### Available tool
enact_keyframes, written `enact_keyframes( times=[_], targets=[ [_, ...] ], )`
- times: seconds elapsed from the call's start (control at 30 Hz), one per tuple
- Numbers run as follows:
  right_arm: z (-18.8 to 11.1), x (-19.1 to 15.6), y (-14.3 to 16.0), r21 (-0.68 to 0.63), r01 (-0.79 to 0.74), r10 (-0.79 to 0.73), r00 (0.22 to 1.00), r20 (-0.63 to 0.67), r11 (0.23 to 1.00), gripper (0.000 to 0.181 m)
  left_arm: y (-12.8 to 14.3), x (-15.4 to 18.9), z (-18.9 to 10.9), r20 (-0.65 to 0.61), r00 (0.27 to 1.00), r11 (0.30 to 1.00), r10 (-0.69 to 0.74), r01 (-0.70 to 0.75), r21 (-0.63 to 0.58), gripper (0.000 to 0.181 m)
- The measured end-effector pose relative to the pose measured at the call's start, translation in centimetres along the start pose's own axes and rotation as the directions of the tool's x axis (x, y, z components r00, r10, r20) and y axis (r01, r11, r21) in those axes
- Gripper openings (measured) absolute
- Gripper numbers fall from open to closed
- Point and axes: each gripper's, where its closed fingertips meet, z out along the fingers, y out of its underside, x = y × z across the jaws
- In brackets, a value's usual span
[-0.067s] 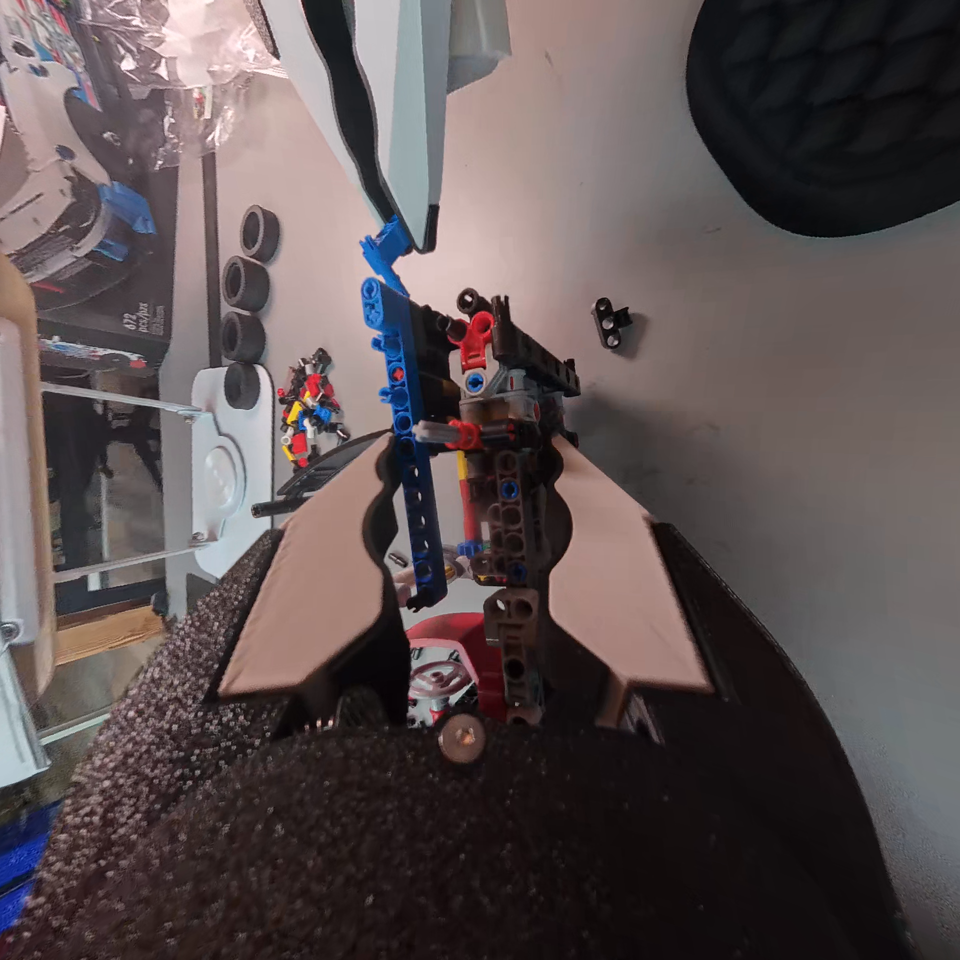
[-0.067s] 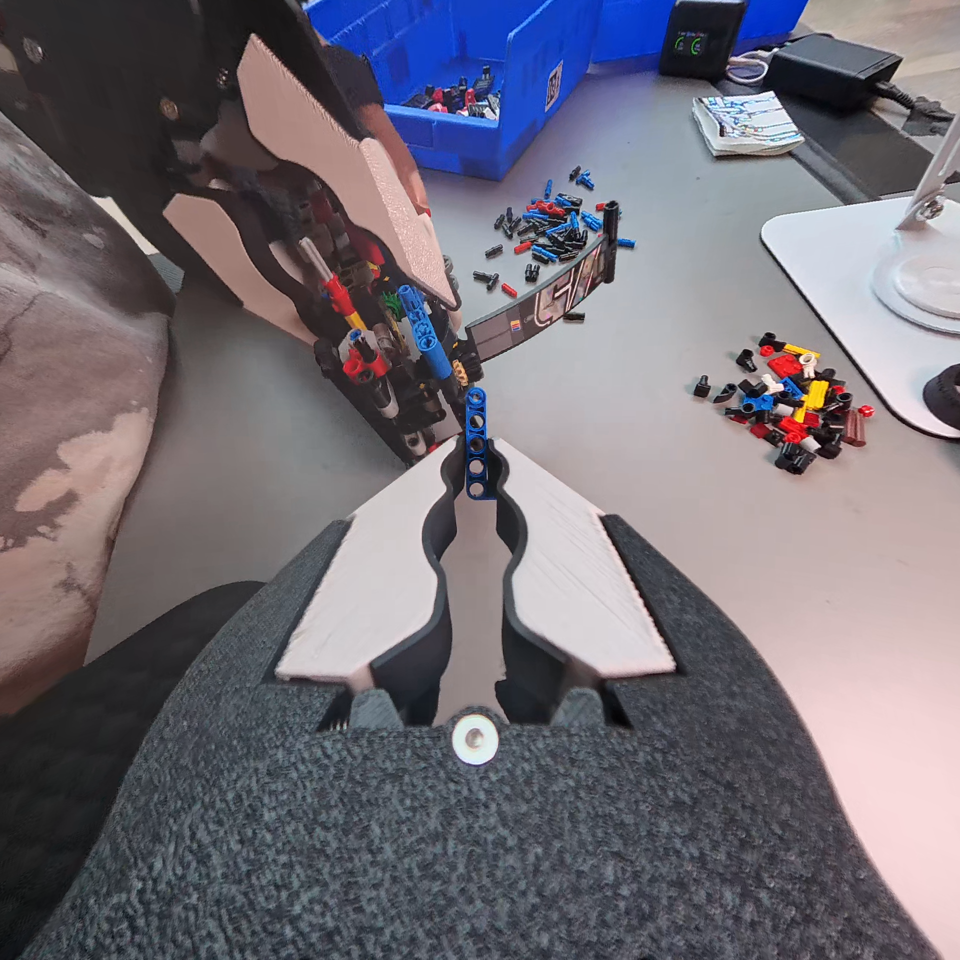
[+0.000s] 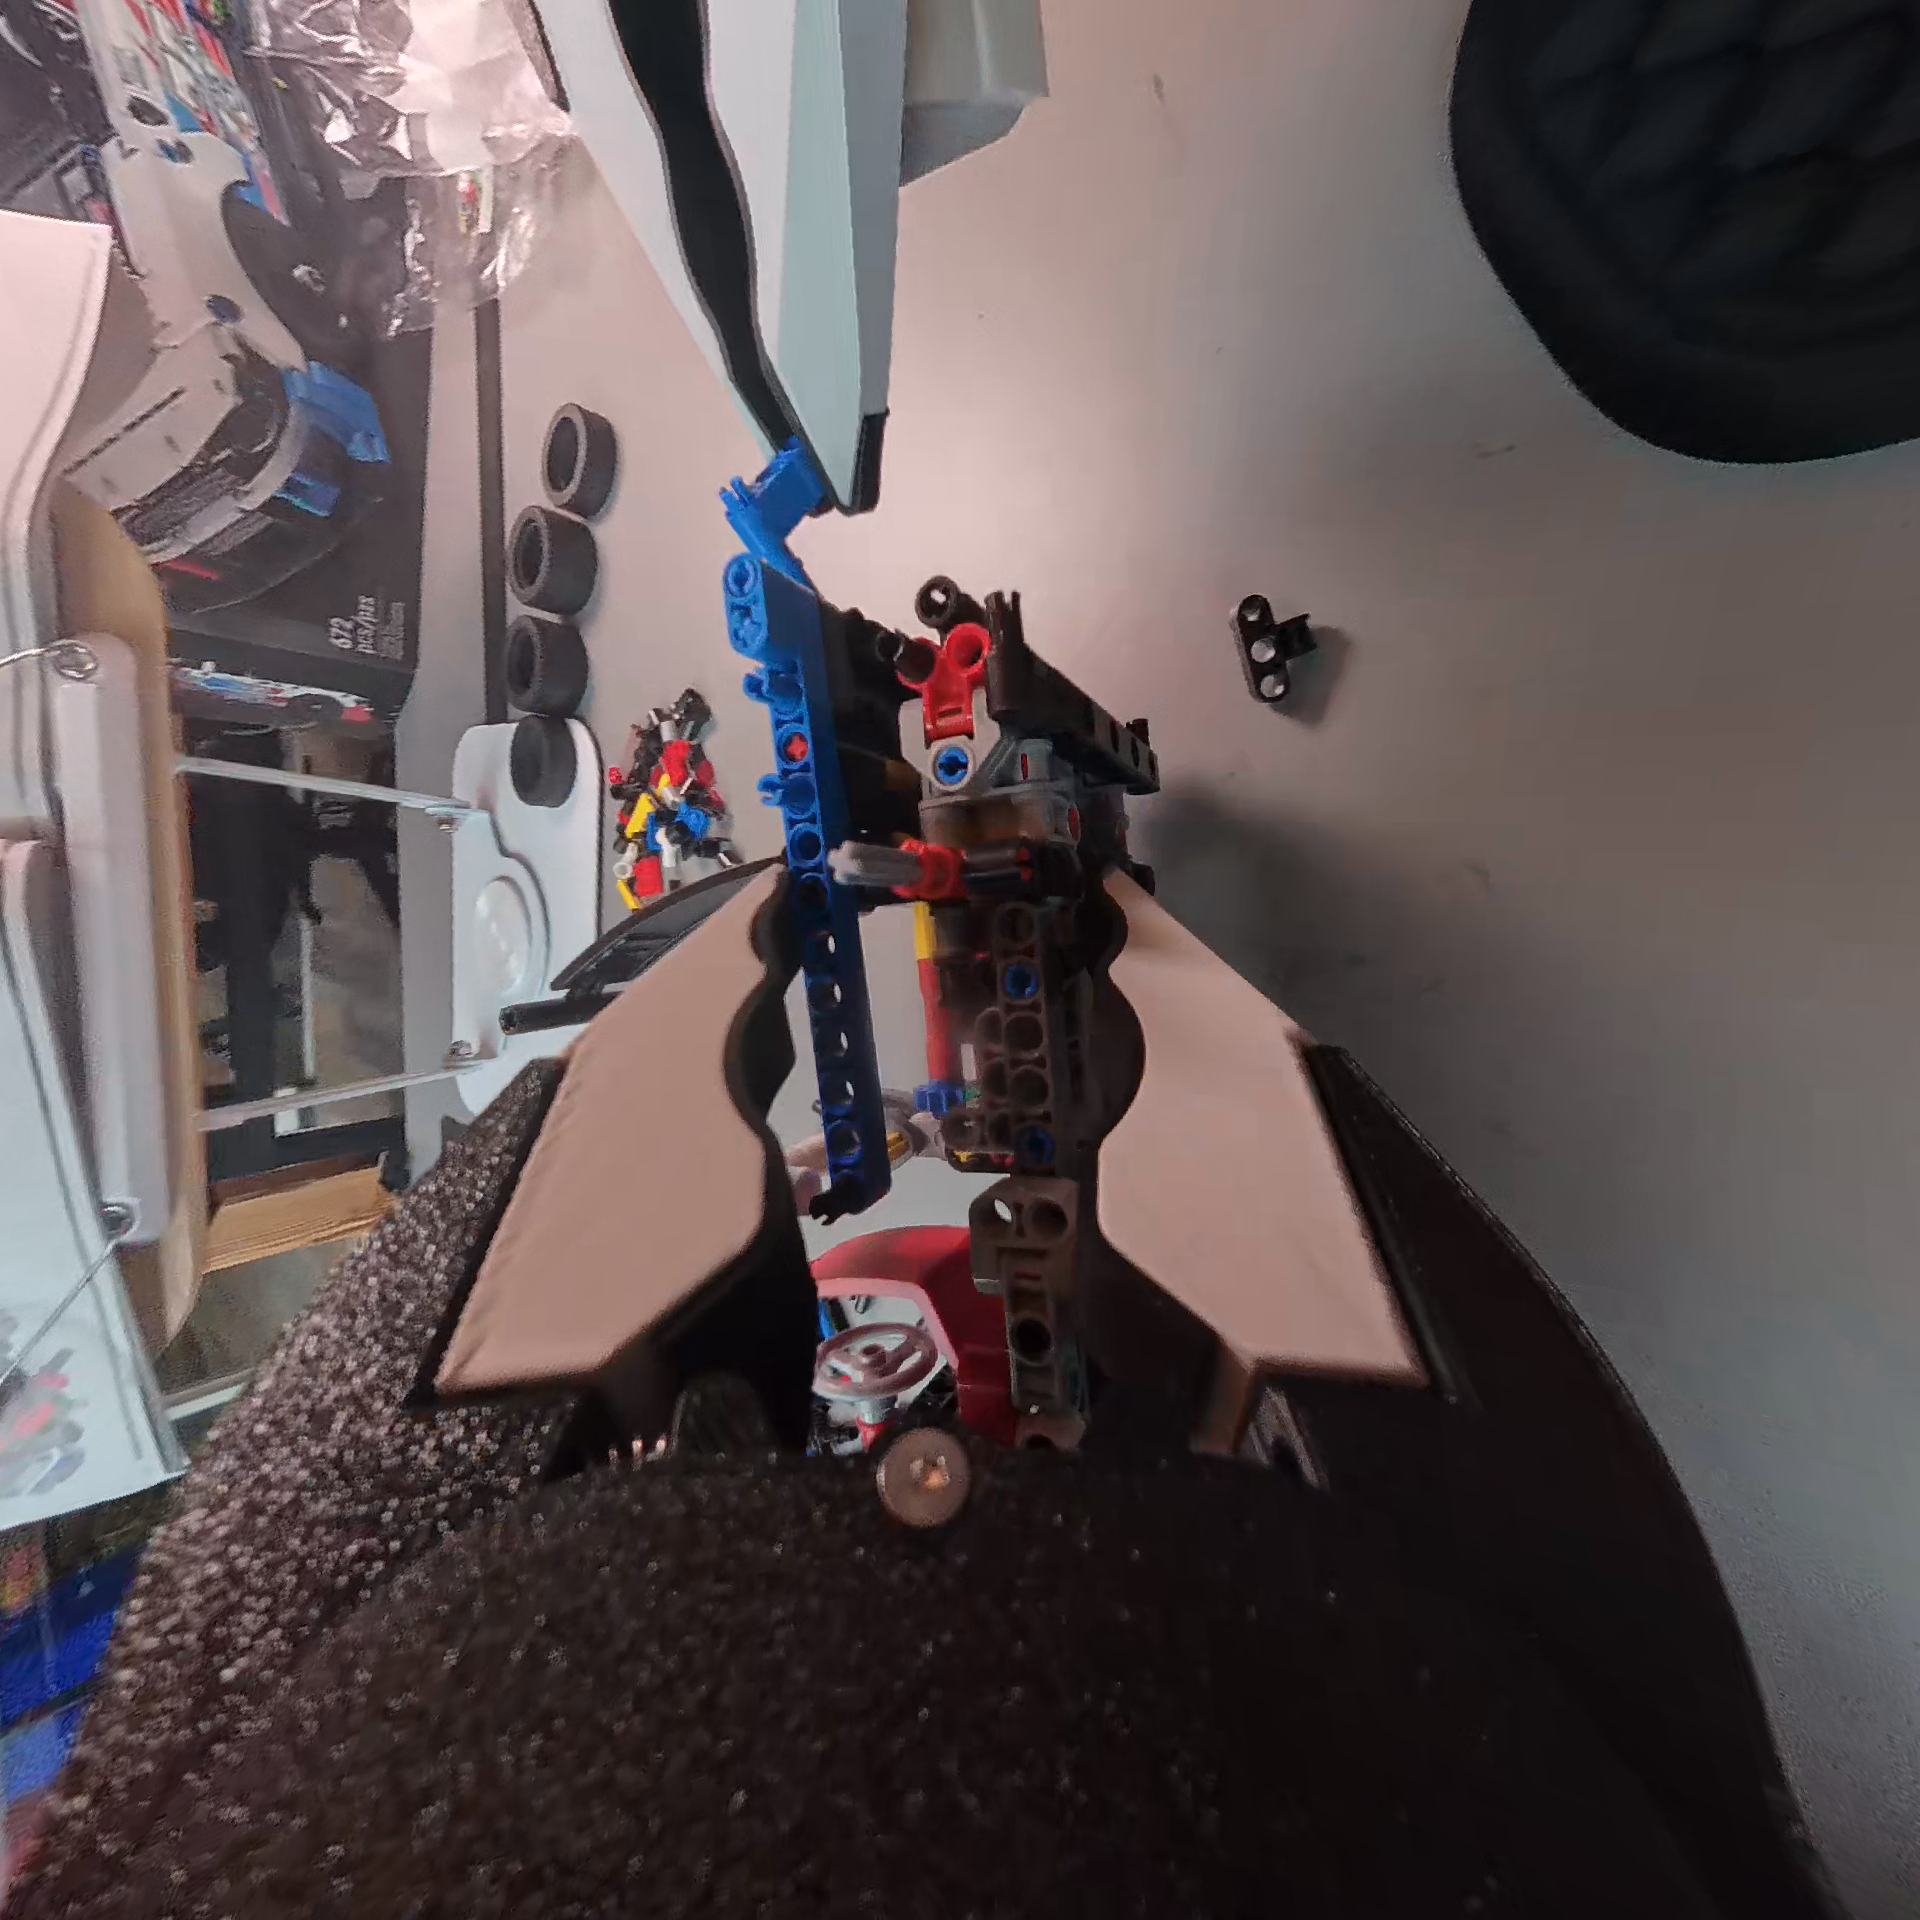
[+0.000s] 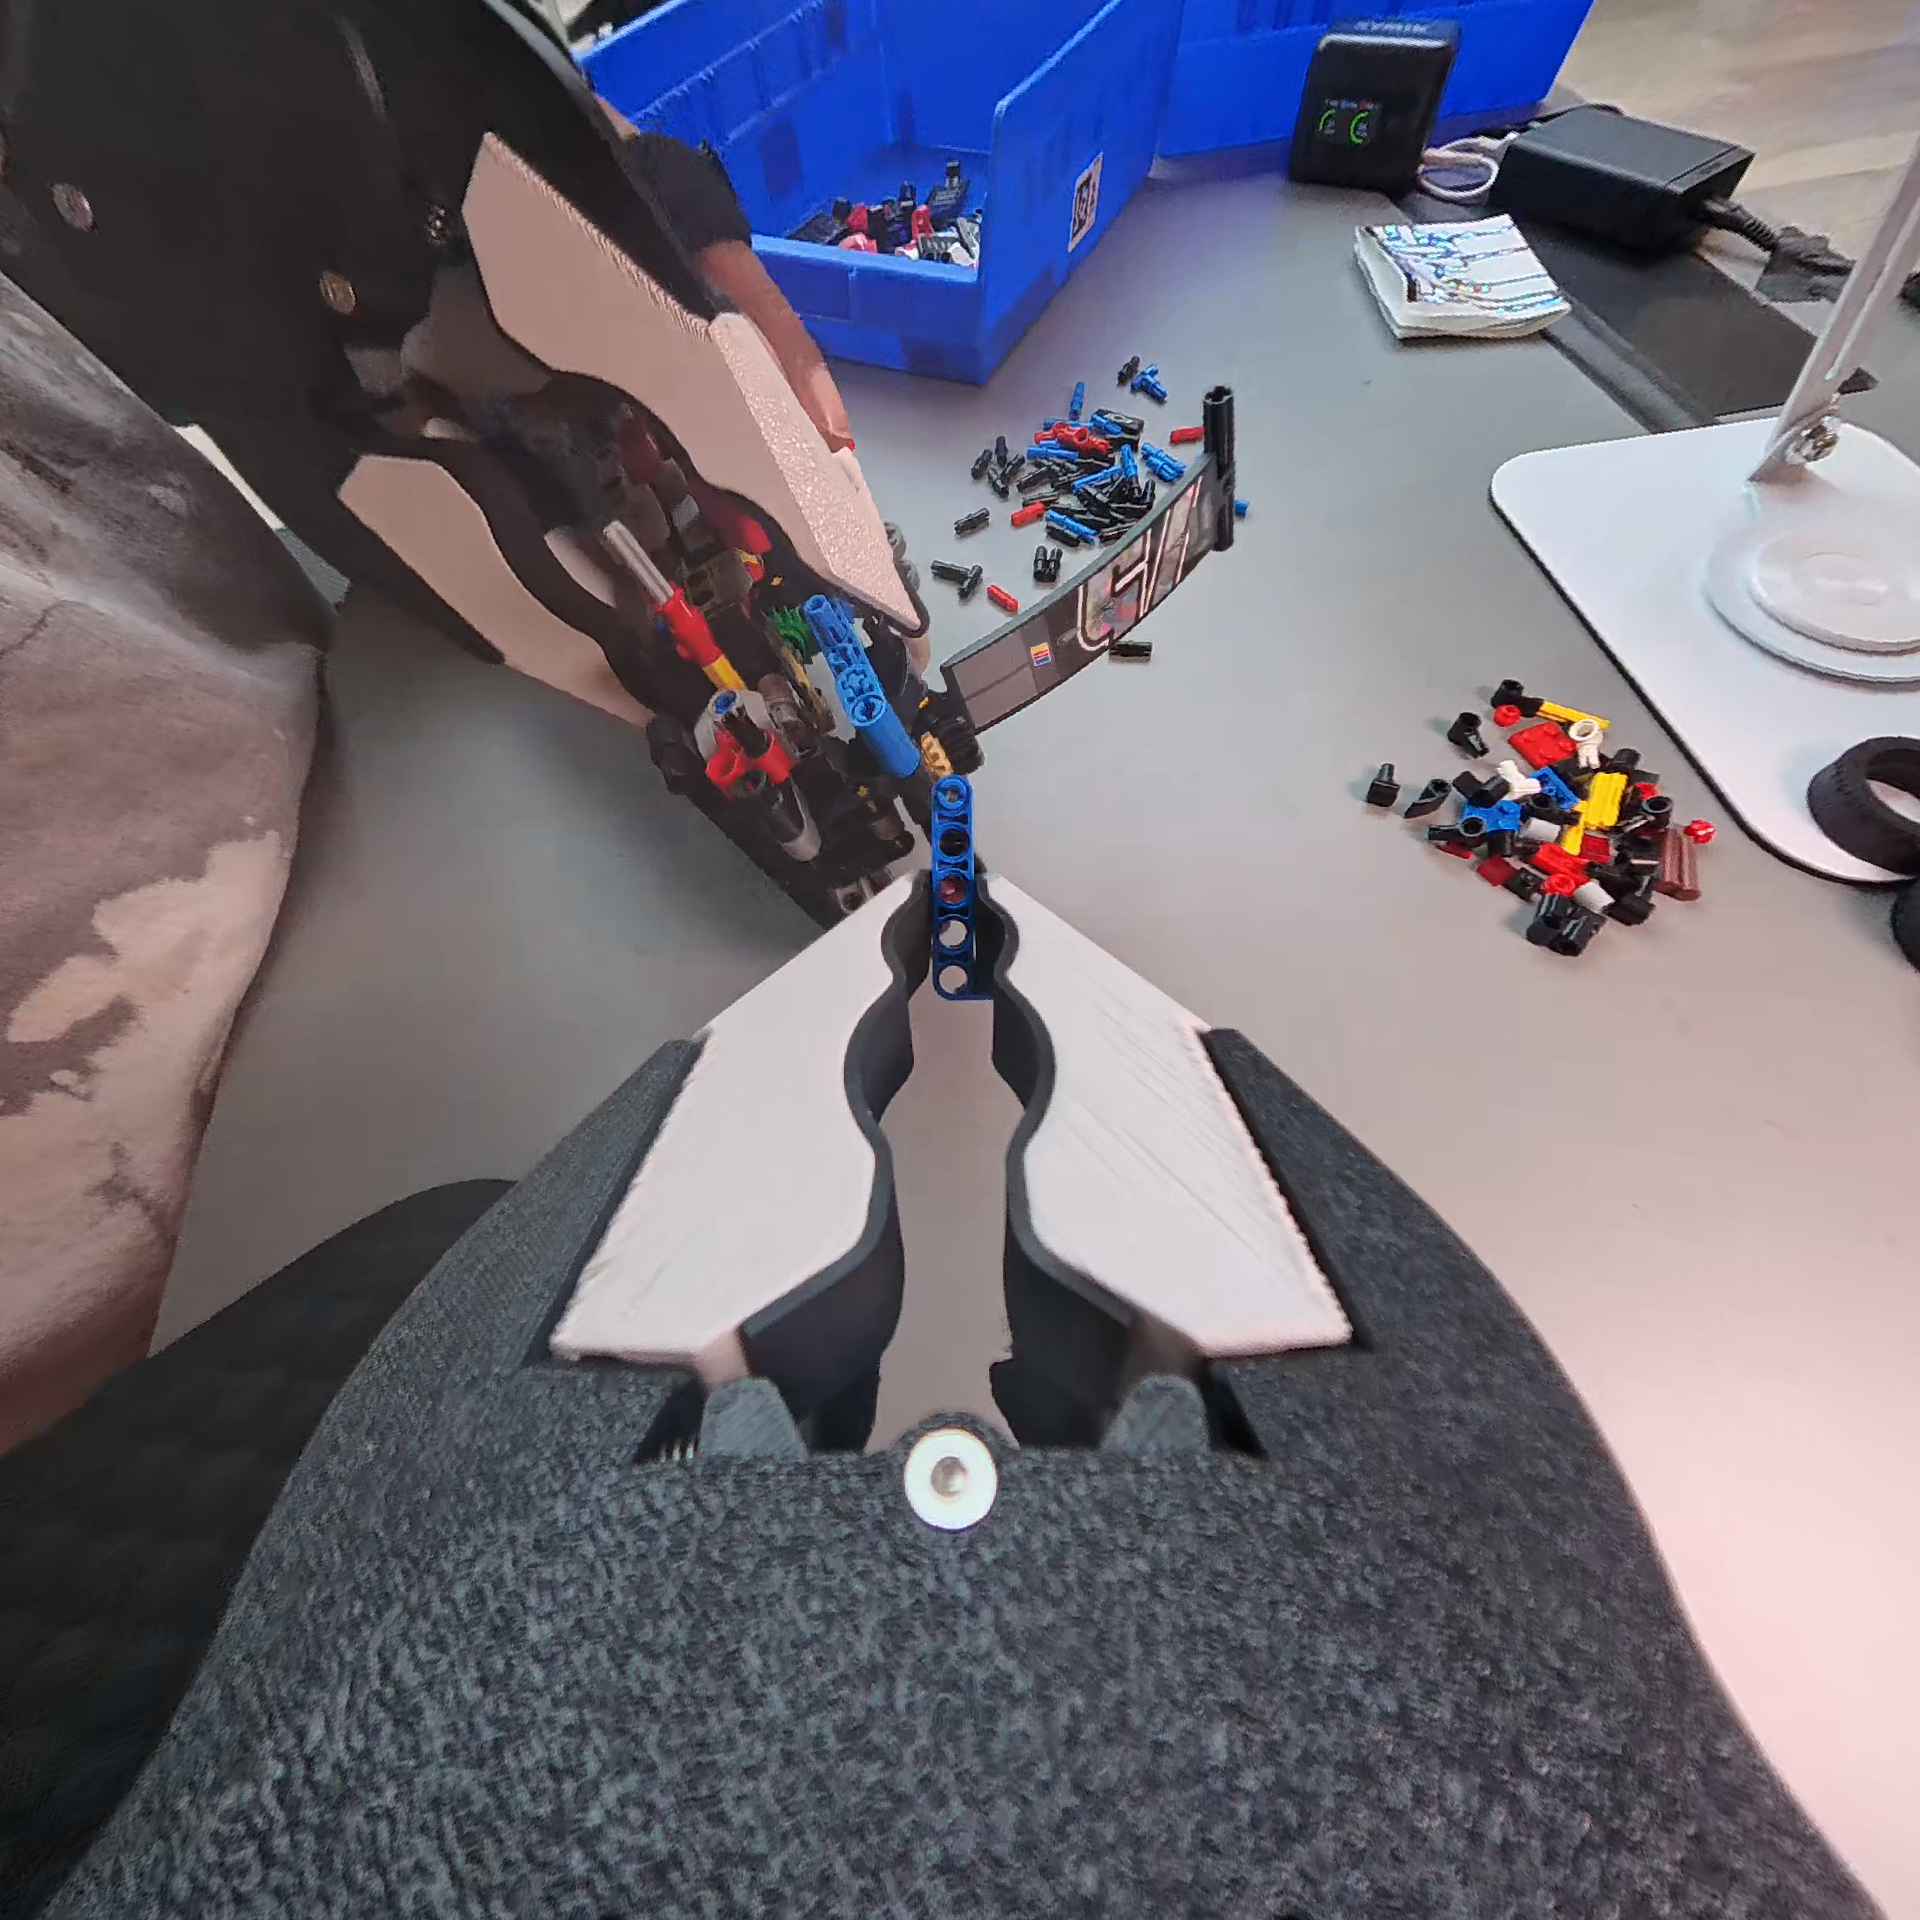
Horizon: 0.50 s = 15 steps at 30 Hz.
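Note:
My left gripper (image 3: 951, 894) is shut on a brick-built assembly (image 3: 1018, 997) of black and grey beams with red pins and a long blue beam (image 3: 821, 935) along its left side. A red part and a small grey steering wheel (image 3: 878, 1366) sit deep between the fingers. My right gripper (image 4: 954, 885) is shut on a short blue beam (image 4: 954, 904). The short beam's far end meets the assembly (image 4: 790, 717) held in the left gripper (image 4: 675, 353). In the left wrist view the right gripper (image 3: 821, 312) holds the short blue beam (image 3: 774, 488) at the long beam's tip.
On the grey table (image 4: 1247, 1091) lie a pile of small pins (image 4: 1091, 478), a mixed pile of coloured pieces (image 4: 1558, 810), a curved black panel (image 4: 1091, 613), blue bins (image 4: 935, 156), a white stand base (image 4: 1662, 582), black tyres (image 3: 551, 623) and a lone black connector (image 3: 1273, 649). The tips of one gripper are about 7 cm away from the tips of the other.

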Motion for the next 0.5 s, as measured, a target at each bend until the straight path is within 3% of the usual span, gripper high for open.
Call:
enact_keyframes(
  times=[0.23,0.33,0.43,0.5],
  targets=[
    [-1.8,0.6,-1.4,0.098,0.025,-0.016,0.996,-0.093,0.995,0.007,-0.5,0.0,0.8,0.117,0.992,0.999,0.044,-0.041,-0.03,0.055],
    [-3.1,1.1,-2.4,0.146,0.045,-0.024,0.989,-0.147,0.988,0.007,-0.7,2.5,1.3,0.057,0.997,0.999,0.047,-0.046,-0.021,0.057],
    [-3.9,1.3,-2.7,0.163,0.07,-0.041,0.984,-0.176,0.984,0.007,-0.6,3.9,1.8,0.064,0.994,0.996,0.089,-0.088,-0.019,0.035],
    [-4.2,1.4,-2.7,0.157,0.098,-0.066,0.978,-0.197,0.983,0.007,-0.6,4.6,2.1,0.041,0.996,0.997,0.08,-0.08,-0.019,0.034]
  ],
)
